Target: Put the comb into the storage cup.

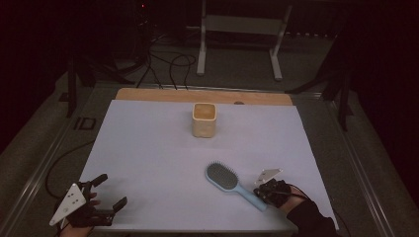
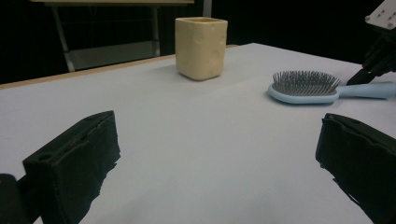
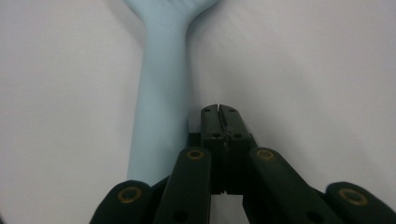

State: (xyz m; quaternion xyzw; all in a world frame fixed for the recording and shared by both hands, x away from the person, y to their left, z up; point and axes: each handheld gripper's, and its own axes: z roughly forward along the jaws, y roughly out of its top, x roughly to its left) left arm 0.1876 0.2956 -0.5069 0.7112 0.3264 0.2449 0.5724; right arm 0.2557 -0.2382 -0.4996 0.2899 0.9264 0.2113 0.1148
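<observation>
A light blue hairbrush [image 1: 231, 182] lies bristles up on the white sheet [image 1: 148, 148], handle toward the front right. My right gripper [image 1: 260, 190] is shut with nothing in it, its tips beside the handle's end. Its own view has the two jaws pressed together [image 3: 219, 109] just right of the blue handle [image 3: 161, 107]. At the front left corner my left gripper [image 1: 111, 192] stands wide open and empty. Its view looks across the sheet between the open pads [image 2: 74, 158] to the hairbrush [image 2: 308, 86] and a tan cup [image 2: 201, 46].
The tan square cup [image 1: 204, 119] stands upright at the back middle of the sheet. A wooden table edge [image 1: 158, 95] shows behind it. Cables and a white stand [image 1: 242, 29] are on the floor beyond.
</observation>
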